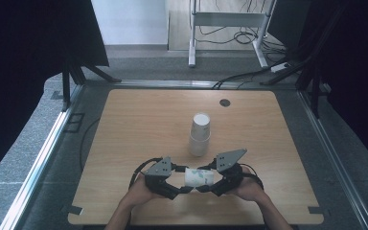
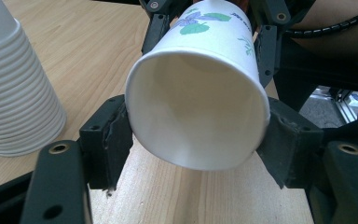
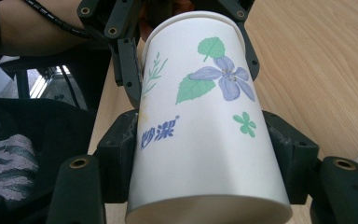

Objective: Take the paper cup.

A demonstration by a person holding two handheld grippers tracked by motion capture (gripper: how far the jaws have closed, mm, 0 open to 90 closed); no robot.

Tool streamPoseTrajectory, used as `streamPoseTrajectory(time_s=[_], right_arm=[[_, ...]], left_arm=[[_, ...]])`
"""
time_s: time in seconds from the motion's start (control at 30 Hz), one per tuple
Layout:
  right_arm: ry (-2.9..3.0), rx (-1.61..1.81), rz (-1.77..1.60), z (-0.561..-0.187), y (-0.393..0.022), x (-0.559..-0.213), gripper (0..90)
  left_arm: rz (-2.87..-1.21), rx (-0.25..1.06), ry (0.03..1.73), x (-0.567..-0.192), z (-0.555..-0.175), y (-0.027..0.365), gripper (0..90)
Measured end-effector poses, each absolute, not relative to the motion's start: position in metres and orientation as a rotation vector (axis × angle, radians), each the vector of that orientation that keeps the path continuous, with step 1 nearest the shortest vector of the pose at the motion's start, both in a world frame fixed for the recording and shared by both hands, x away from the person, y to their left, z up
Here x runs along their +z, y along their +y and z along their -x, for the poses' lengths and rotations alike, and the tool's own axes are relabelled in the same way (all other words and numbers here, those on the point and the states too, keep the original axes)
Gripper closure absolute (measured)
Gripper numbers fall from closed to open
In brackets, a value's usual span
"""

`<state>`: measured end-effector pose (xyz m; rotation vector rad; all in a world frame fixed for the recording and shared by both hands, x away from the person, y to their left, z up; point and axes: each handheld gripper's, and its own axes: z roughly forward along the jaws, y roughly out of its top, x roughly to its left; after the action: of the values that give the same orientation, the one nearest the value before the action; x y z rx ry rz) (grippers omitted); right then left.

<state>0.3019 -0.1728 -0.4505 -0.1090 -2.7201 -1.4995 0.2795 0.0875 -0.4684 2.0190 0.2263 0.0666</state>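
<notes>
Paper cup (image 1: 199, 176) held sideways between both grippers, low over the near edge of the table (image 1: 139, 124).
Left gripper (image 2: 196, 140) pinches the cup at its open rim; right gripper (image 3: 205, 154) clamps its base end, jaws pressed on the printed wall; the cup lies level, mouth toward the person's left; a stack of cups (image 1: 200, 134) stands upright just beyond, near mid-table.

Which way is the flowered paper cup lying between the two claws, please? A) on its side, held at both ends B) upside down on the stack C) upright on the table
A: the flowered paper cup lies sideways above the table, left claw at its rim, right claw near its base.
</notes>
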Motion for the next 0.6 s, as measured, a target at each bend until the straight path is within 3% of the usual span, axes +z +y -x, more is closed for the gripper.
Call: streamPoseTrajectory(time_s=[0.6], right_arm=[[-2.724, -1.459, 0.131, -0.3041, -0.1722, -0.4488, 34.0]], left_arm=[[-2.033, 0.071, 0.220, -0.4632, -0.2785, 0.0874, 35.2]])
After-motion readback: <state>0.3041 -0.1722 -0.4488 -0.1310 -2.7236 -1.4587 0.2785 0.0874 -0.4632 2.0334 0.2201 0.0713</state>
